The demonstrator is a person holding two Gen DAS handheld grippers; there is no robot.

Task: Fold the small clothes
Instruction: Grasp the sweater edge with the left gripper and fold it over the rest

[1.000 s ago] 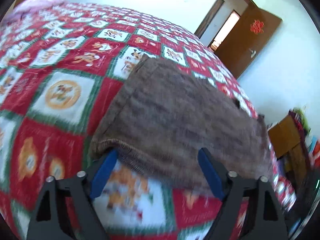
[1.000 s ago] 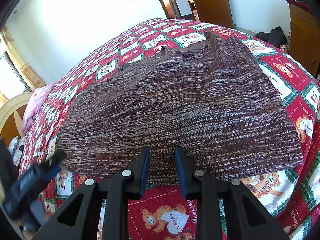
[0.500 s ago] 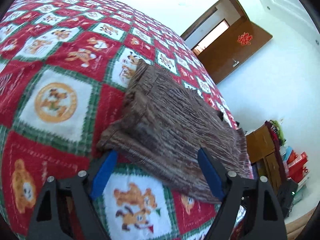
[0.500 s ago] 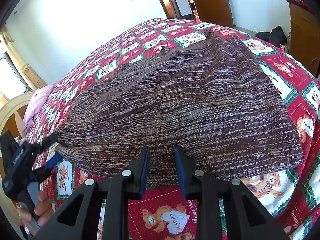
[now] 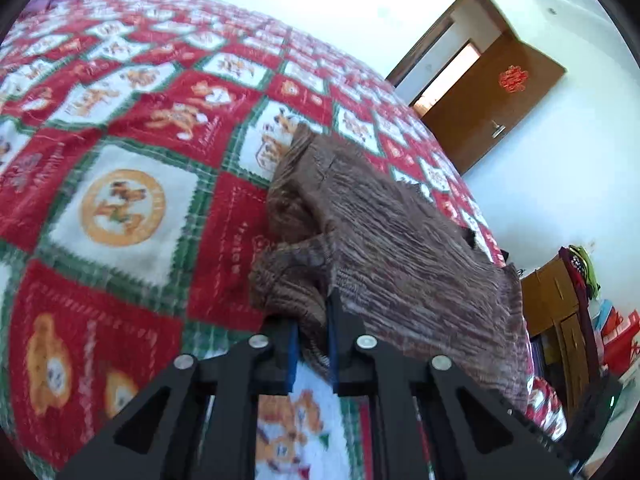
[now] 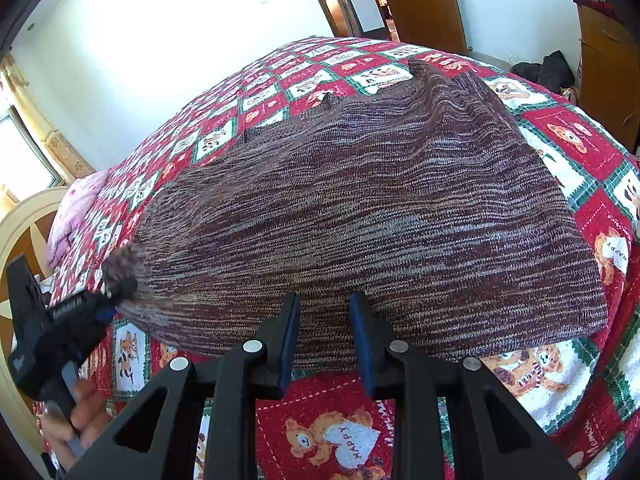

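Brown knit sweater [image 6: 380, 216] spread on the quilted bed [image 5: 120, 208]; corner bunched, clamped in left gripper [image 5: 311, 344]; right gripper [image 6: 324, 336] narrowly parted at near hem, apparently gripping nothing; wooden door [image 5: 496, 104] beyond

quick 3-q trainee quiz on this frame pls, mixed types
1. True or false: the left gripper is shut on a bunched corner of the brown knit garment.
2. The right gripper sits at the garment's: A) near hem, B) far edge, C) nowhere close.
3. Fill in: the garment lies on a red, white and green ___ printed with bears.

Key: 1 true; 2 A; 3 bedspread.
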